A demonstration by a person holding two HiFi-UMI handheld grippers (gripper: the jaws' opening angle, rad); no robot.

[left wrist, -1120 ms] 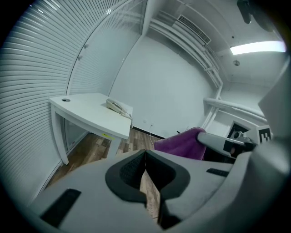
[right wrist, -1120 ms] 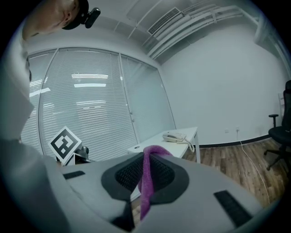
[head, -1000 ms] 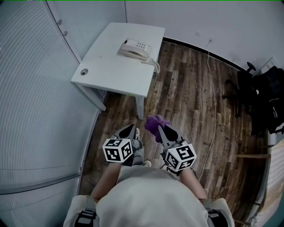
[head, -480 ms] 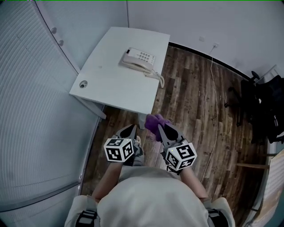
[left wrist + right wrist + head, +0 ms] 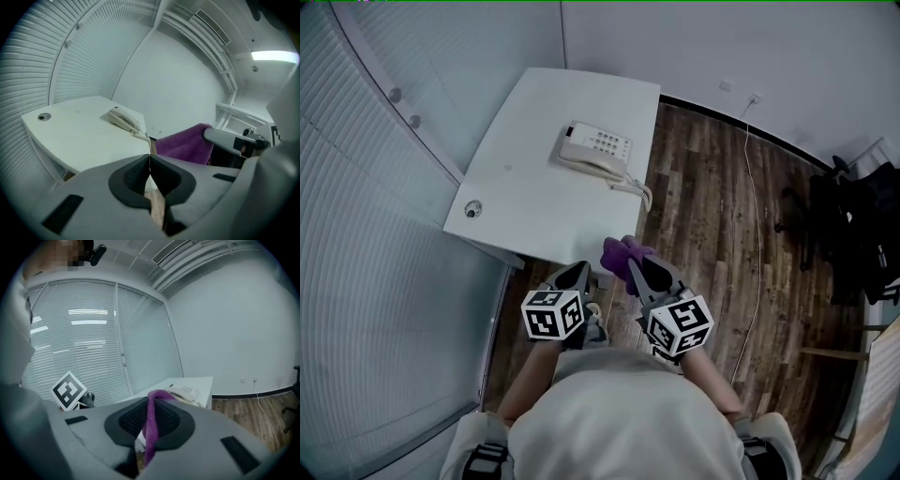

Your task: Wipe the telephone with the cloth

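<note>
Telephone (image 5: 595,150): on the white desk (image 5: 520,202), well ahead of both sets of fingertips, nothing touching it. Keypad faces up, and the handset lies on the cradle along the side nearer the fingers. Its cord (image 5: 639,191) trails to the desk edge, ahead of the right fingertips.

Purple cloth (image 5: 622,253): pinched in the right gripper (image 5: 636,269). Only a thin fold sits between the pads and the bulk bunches out past the tips. The left gripper (image 5: 578,274) is just beside it on the left, jaws fully together with nothing between them.

My read: this is the approach, and wiping hasn't started.

Doing it well:
- Bring the right fingers in over the near desk edge and land the loose bunch on the phone, not the jaw tips. Hard tips on the keypad would press keys or scratch.
- The grip is on a narrow fold, so drag could pull it free. Use light pressure and short strokes drawn back toward the fingers rather than pushed away.
- The phone looks light and will probably slide. Brace the body with the closed left tips on the side away from the stroke.
- Stay off the cord, since snagging it likely tips the handset off the cradle.
</note>
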